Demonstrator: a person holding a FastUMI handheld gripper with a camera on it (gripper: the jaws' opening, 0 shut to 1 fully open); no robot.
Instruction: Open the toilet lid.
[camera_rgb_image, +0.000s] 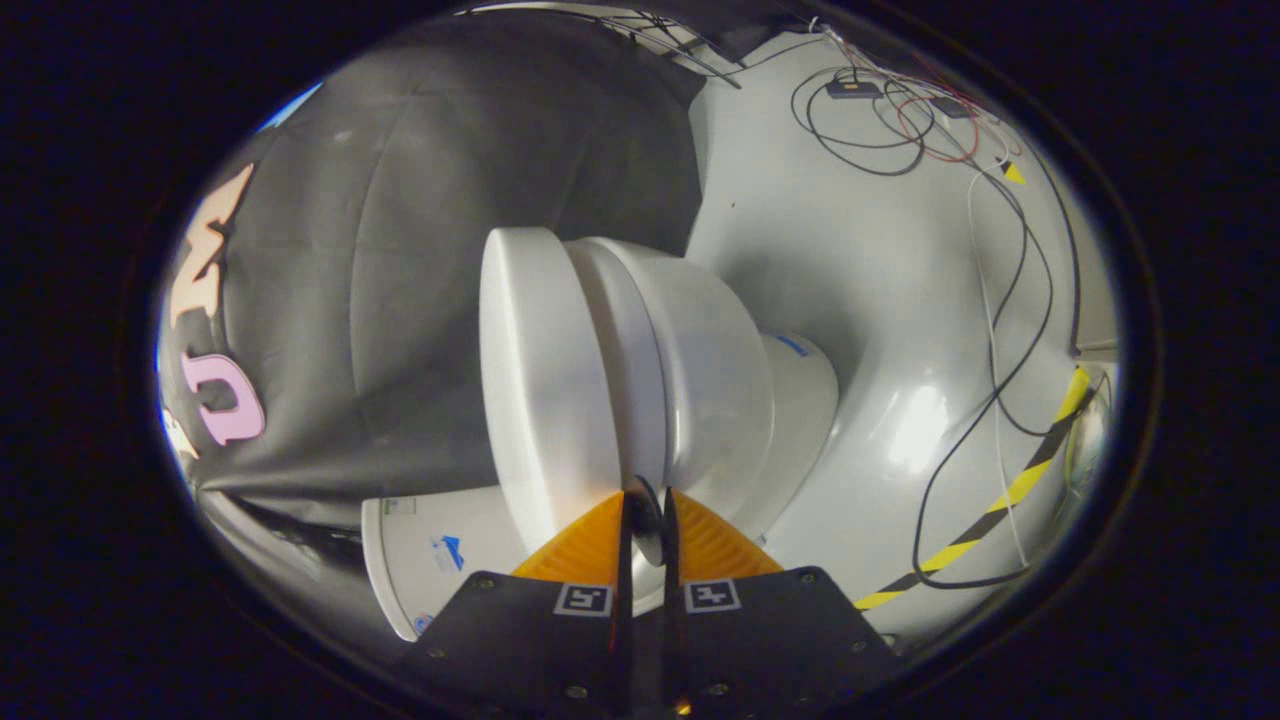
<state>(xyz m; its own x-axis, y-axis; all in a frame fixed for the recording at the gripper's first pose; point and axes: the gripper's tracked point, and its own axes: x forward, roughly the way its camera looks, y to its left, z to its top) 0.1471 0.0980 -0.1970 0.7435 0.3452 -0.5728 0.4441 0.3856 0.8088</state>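
Note:
The white toilet appears turned on its side in this view. Its lid (540, 380) lies flat against the bowl (710, 380), with the pedestal (800, 400) running toward the floor. My gripper (645, 500) has its two orange fingers (580, 550) drawn close together at the lid's near edge. One finger sits on the lid's top side and the other on the bowl side. A thin grey lip of the lid's rim shows in the narrow gap between them.
The white floor (900, 300) carries loose black, white and red cables (1000, 330) and a yellow-black tape strip (1020, 480). A white rounded part with blue marks (420, 560) stands close beside the lid, near my fingers. Black cloth hangs behind the toilet.

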